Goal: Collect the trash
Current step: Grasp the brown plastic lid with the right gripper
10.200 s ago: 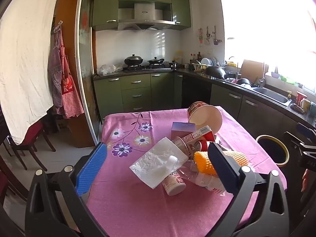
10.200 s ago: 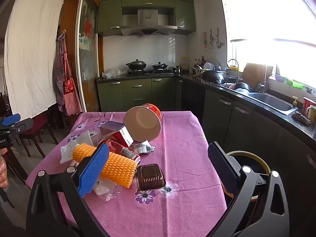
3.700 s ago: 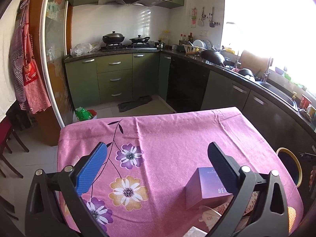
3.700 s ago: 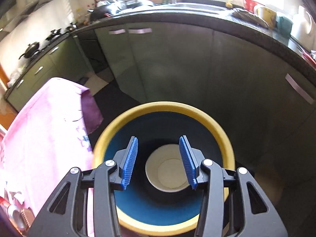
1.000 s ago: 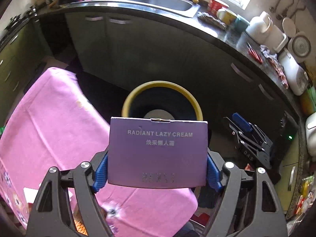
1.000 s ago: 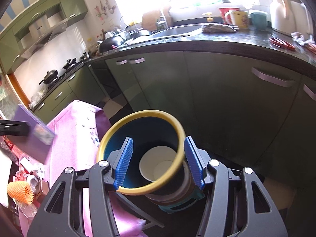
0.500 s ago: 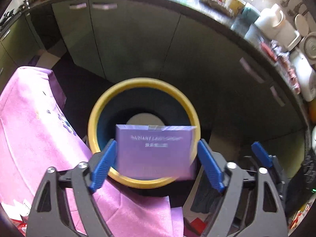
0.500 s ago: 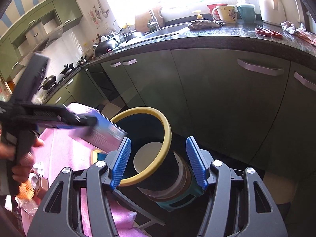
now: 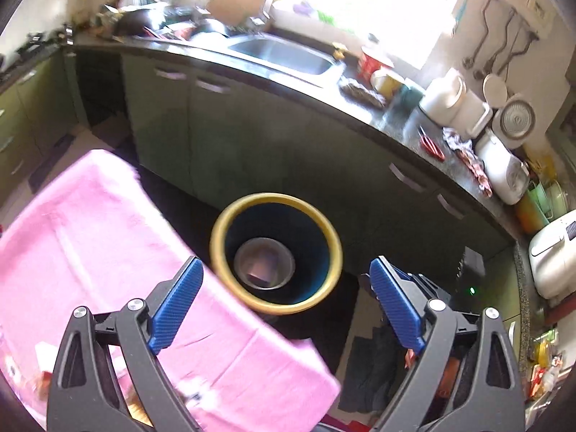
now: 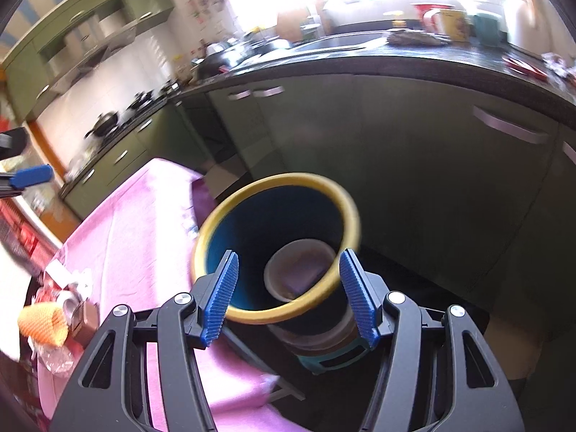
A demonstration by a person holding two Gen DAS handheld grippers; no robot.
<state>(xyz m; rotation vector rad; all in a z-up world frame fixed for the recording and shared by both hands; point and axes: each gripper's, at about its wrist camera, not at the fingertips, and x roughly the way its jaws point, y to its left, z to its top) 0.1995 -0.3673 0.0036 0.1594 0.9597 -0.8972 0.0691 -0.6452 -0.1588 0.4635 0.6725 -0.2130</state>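
The yellow-rimmed blue bin (image 9: 275,198) stands on the floor beside the pink-clothed table (image 9: 90,234). At its bottom sits a white bowl (image 9: 284,252) with the purple cream box (image 9: 261,270) lying in it. My left gripper (image 9: 284,273) hovers above the bin, its jaws opening with nothing between them. The right gripper (image 10: 288,257) is open and empty over the same bin (image 10: 277,180), where the bowl (image 10: 302,244) and box (image 10: 298,277) show again. More trash, such as an orange foam net (image 10: 41,322), lies on the table (image 10: 144,216).
Dark green cabinets (image 9: 252,136) and a black countertop with a sink (image 9: 284,54) curve behind the bin. Kettles and cups (image 9: 453,104) crowd the counter's right end. One blue finger of the left gripper (image 10: 30,176) shows at the left edge of the right wrist view.
The purple box has left my left gripper and dropped into the bowl in the bin. The left gripper has pulled up and back, its jaws wider. The right gripper has barely moved.
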